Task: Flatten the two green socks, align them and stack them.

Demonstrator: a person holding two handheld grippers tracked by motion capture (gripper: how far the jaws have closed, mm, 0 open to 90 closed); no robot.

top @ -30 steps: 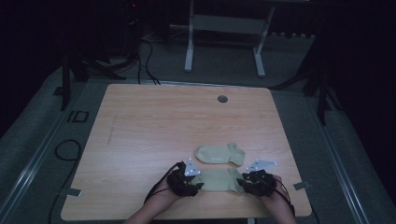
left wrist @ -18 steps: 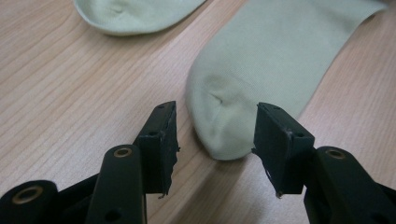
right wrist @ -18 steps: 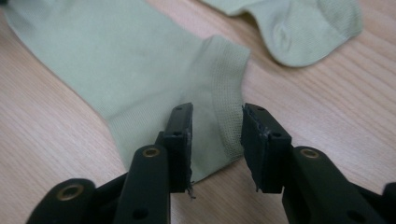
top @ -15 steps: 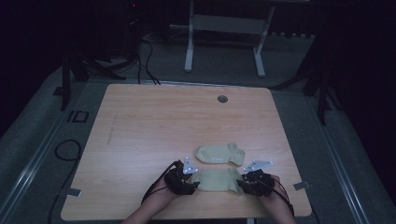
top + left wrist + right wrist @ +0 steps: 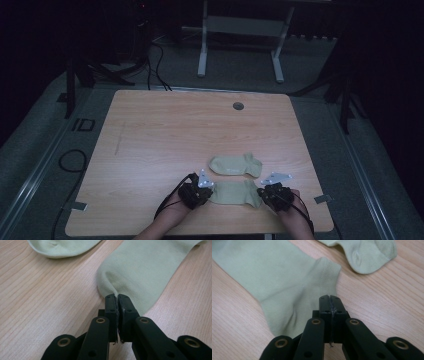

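Note:
Two pale green socks lie on the wooden table (image 5: 175, 135). The near sock (image 5: 232, 192) stretches flat between my two grippers, close to the front edge. My left gripper (image 5: 207, 192) is shut on its rounded toe end (image 5: 110, 282), and the fabric puckers at the jaw tips (image 5: 116, 296). At the cuff end (image 5: 322, 275), my right gripper (image 5: 261, 195) is shut on the sock's edge, with creases running toward the closed jaws (image 5: 329, 298). The far sock (image 5: 235, 165) lies loose just beyond, touched by neither gripper; it is also seen in the left gripper view (image 5: 62, 246) and the right gripper view (image 5: 367, 255).
A round grommet hole (image 5: 238, 106) sits near the table's far edge. Bare wood spreads across the left and back of the table. Beyond the table stands a white desk frame (image 5: 240, 25), and cables (image 5: 70, 160) lie on the floor to the left.

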